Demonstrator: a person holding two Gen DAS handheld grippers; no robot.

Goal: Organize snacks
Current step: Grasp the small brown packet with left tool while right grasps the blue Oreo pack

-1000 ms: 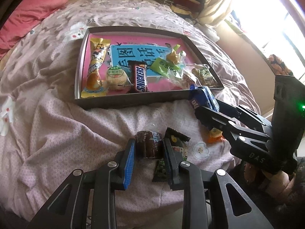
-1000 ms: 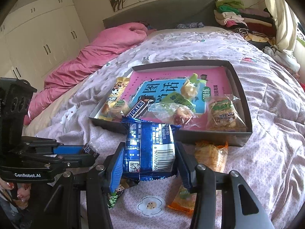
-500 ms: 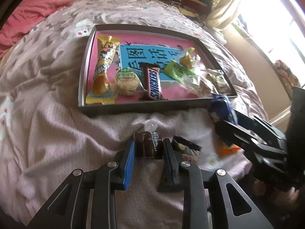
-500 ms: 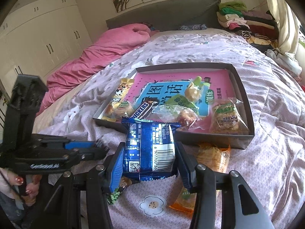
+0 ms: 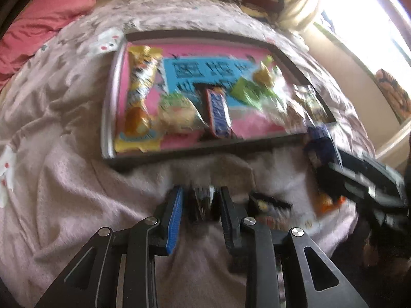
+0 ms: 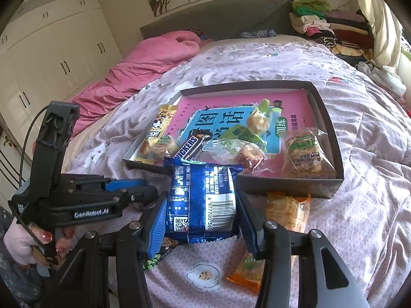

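I held the right gripper (image 6: 200, 205) clamped on a blue foil snack packet (image 6: 201, 200), with both pads pressing the packet's sides. The packet hung just in front of the near wall of the dark cardboard tray (image 6: 331, 133), which sat on the bed (image 6: 372, 205).

I held the left gripper (image 5: 200, 205) low over the bedspread, short of the tray's near wall. Its jaws stood narrow, closed on a small dark wrapped snack (image 5: 201, 202). The left wrist view was blurred, so I could not read the wrapper.

The tray contained a pink book (image 6: 239, 102) as a base layer. On it lay the following:
- a yellow tall packet (image 6: 156, 133) along the left wall;
- a Snickers bar (image 6: 190, 146) near the middle;
- a round pastry in a clear wrapper (image 5: 179, 113) between those two;
- a clear bag with a brown snack (image 6: 246, 154);
- a rice cracker bag (image 6: 305, 156) in the right near corner.

An orange packet (image 6: 282, 210) lay on the bed outside the tray, just beside the right gripper. A dark packet (image 5: 269, 202) lay beside the left gripper.
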